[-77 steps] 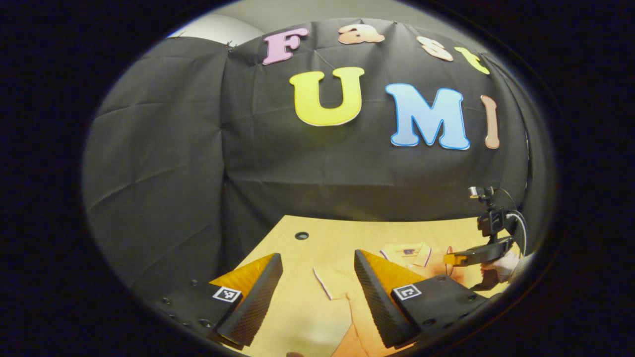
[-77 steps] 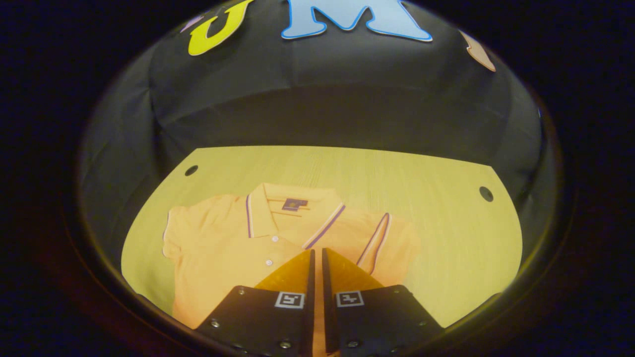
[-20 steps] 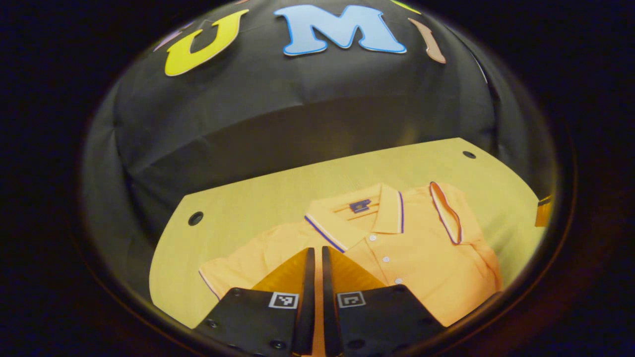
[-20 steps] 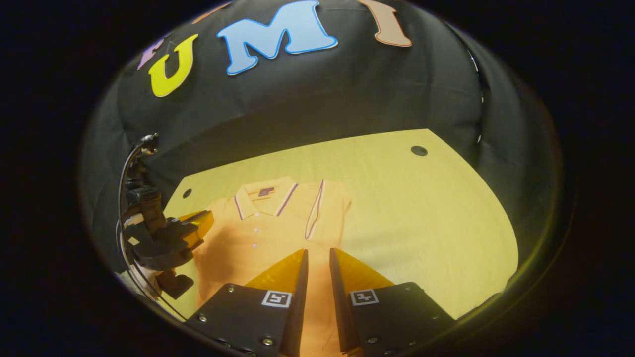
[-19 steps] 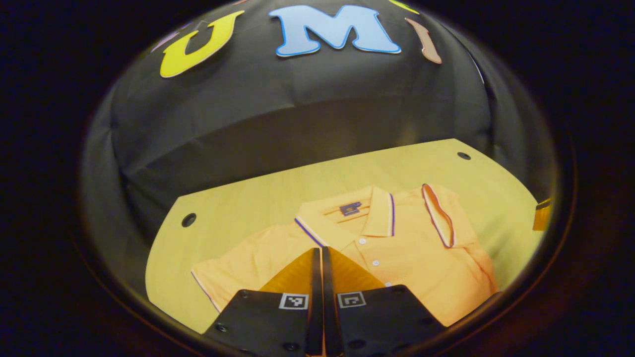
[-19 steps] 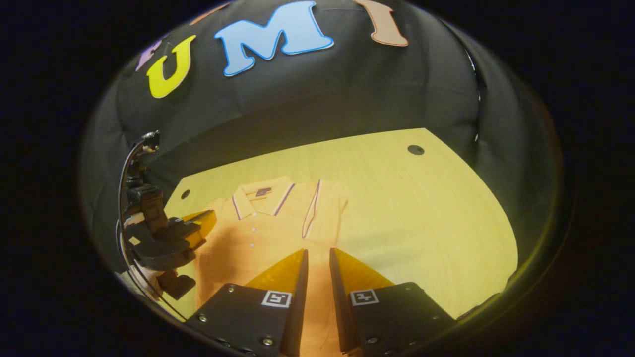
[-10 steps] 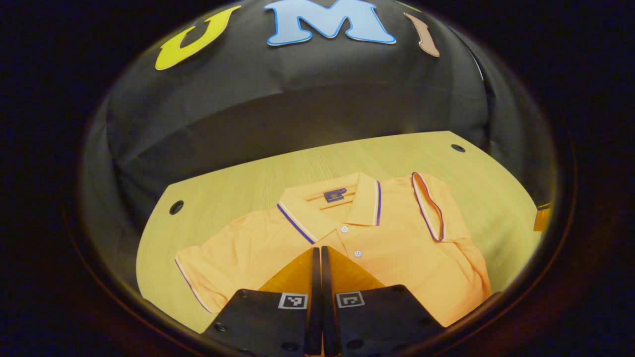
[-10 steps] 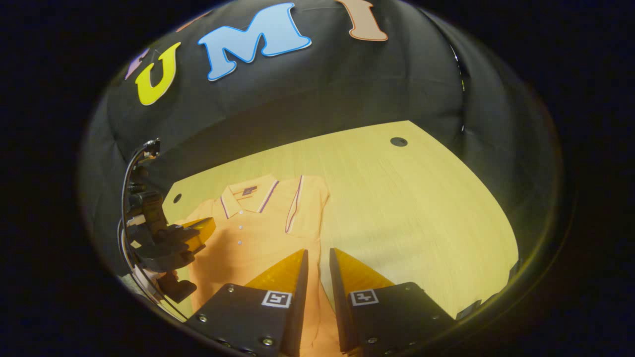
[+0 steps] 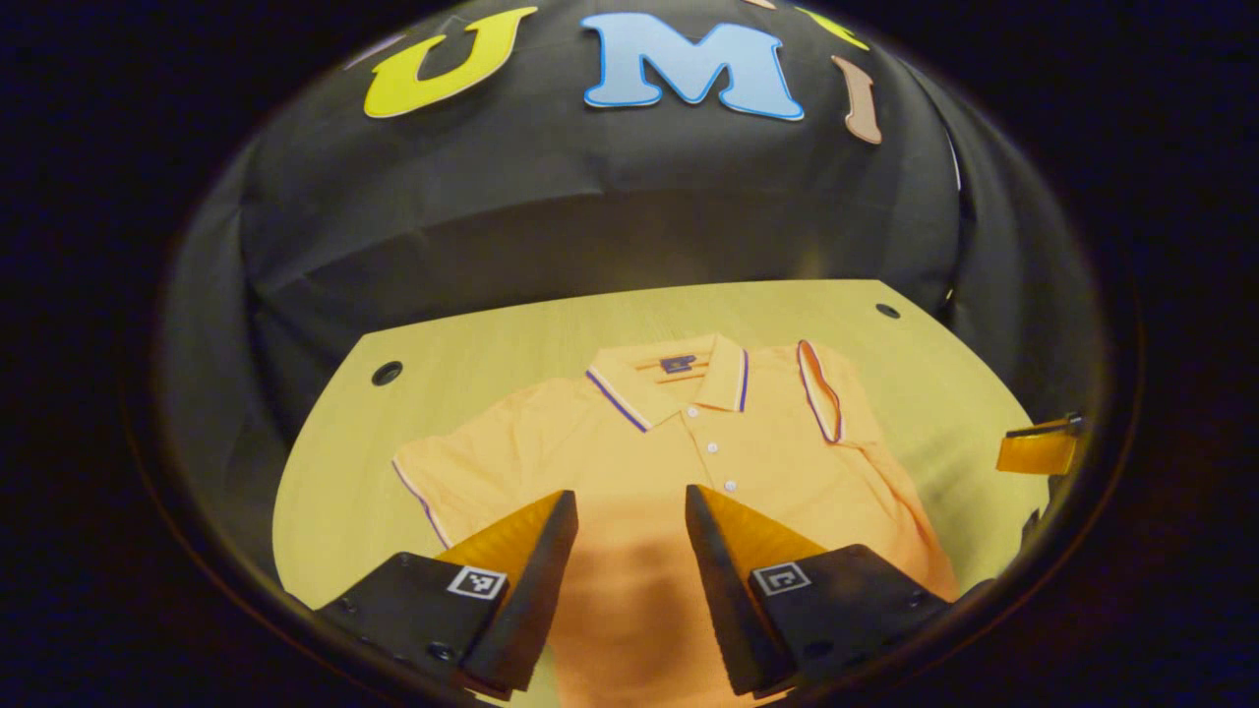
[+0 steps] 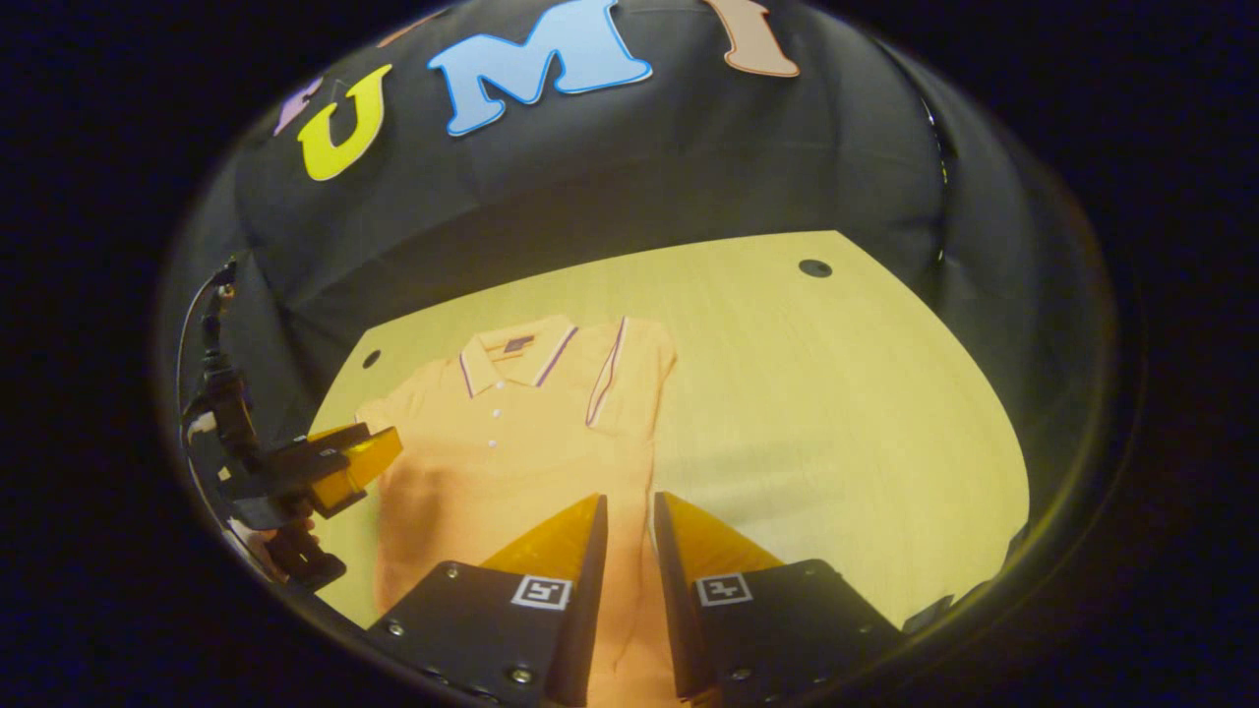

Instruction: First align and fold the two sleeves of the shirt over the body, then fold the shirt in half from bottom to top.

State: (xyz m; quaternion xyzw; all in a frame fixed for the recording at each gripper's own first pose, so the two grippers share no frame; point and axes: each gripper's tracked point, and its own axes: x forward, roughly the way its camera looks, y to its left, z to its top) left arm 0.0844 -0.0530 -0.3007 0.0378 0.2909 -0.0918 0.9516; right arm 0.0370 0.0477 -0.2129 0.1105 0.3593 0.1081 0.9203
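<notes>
Shirt fabric, orange with striped trim at the collar and cuffs, is spread flat on the pale wooden table, collar toward the black cloth wall. One sleeve is seen folded in over the body, its striped cuff lying beside the collar. The other sleeve is seen spread out to the side on the table, unfolded.

In the left gripper view, the left gripper is held above the lower body of the shirt with its fingers well apart and nothing between them; a shadow is cast on the fabric beneath. The tip of the other tool is seen at the far right edge of that view.

In the right gripper view, the right gripper is held over the shirt's side edge by the folded sleeve, its fingers parted by a narrow gap, and no fabric is seen pinched there. The left gripper, held in a hand, is seen at the left above the spread sleeve.
</notes>
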